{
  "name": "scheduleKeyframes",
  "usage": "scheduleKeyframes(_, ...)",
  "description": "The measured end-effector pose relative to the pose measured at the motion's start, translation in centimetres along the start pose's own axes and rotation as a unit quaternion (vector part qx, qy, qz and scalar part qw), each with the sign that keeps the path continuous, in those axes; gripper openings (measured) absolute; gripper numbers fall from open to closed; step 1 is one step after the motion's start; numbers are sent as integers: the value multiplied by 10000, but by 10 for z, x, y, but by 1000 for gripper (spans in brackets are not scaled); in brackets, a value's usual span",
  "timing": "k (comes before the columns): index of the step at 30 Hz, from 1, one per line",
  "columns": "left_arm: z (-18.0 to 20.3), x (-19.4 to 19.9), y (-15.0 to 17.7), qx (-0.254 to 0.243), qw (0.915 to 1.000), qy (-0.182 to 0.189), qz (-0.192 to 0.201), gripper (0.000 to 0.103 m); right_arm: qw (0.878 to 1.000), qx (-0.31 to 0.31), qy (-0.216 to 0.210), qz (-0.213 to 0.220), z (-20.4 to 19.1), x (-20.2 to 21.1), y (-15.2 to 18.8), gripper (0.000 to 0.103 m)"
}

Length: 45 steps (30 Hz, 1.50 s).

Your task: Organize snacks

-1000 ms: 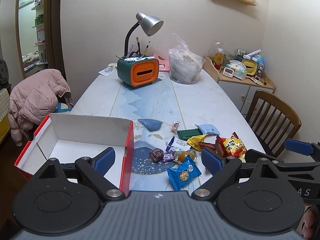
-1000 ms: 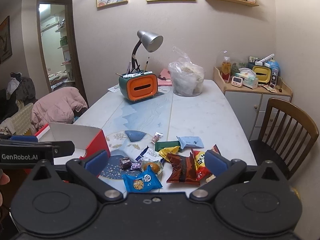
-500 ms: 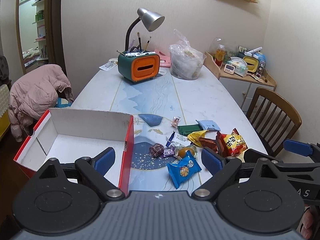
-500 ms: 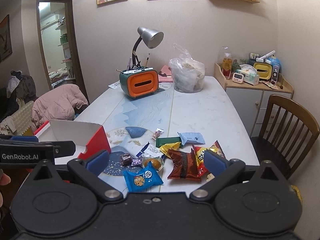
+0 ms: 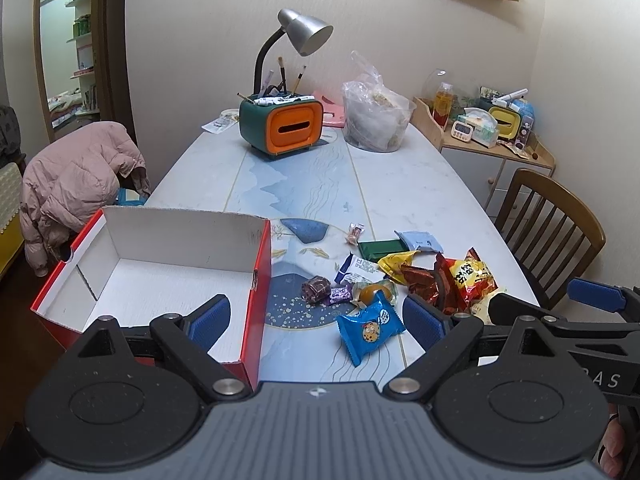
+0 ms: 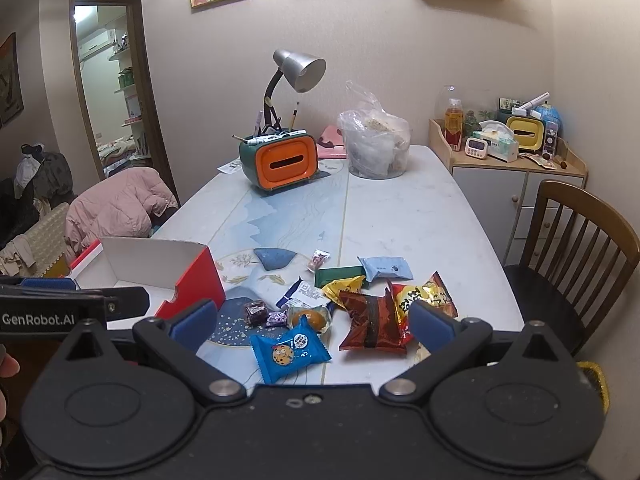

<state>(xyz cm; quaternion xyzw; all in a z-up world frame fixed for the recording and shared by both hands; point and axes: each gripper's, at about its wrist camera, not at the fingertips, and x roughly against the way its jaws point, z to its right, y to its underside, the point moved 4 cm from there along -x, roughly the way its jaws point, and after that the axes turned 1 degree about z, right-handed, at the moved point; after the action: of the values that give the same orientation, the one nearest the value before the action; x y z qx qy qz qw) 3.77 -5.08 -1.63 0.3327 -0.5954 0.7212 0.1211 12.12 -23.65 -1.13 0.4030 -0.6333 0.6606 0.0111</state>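
Several snacks lie in a loose pile on the table's near right: a blue cookie packet [image 5: 370,327] [image 6: 290,351], a dark red bag [image 6: 372,320], a red and yellow bag [image 5: 466,276] [image 6: 426,296], a green bar [image 5: 380,249], a pale blue packet [image 6: 385,268] and small candies [image 5: 318,289]. An empty red box with a white inside [image 5: 160,272] [image 6: 152,272] stands left of them. My left gripper [image 5: 316,318] is open and empty, above the near table edge. My right gripper [image 6: 312,320] is open and empty, just short of the cookie packet.
At the far end stand a green and orange pen holder [image 5: 282,128] with a grey lamp [image 5: 306,32] and a clear bag [image 5: 376,120]. A wooden chair [image 6: 576,248] is at the right, a pink jacket [image 5: 76,176] on a chair at the left. A cabinet [image 6: 504,176] stands by the right wall.
Both grippers have moved slightly forward and tilted down toward the table; the snacks and the box look a little nearer. Nothing on the table has moved.
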Motion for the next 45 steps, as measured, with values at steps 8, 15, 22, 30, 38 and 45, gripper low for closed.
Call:
scheduleKeyframes(8, 1, -1, 5, 58, 9999, -35, -89, 94, 10000, -5, -24, -32, -1, 1, 6, 102)
scheduleKeyframes(15, 1, -1, 8, 63, 9999, -44, -103, 94, 10000, -10, -38, -53, -1, 0, 6, 102)
scheduleKeyframes(22, 1, -1, 9, 60, 9999, -59, -114, 93, 9999, -21, -71, -69, 1, 0, 6, 102)
scheduleKeyframes(30, 6, -10, 6, 31, 9998, -62, -175, 93, 9999, 12, -87, -57, 4, -4, 1, 102)
scheduleKeyframes(38, 19, -38, 0, -114, 9991, 5, -408, 94, 9999, 17, -87, -146, 18, -16, -1, 102)
scheduleKeyframes(45, 38, -72, 4, -263, 9963, 211, -796, 94, 9989, -203, 26, -412, 51, -42, 8, 98)
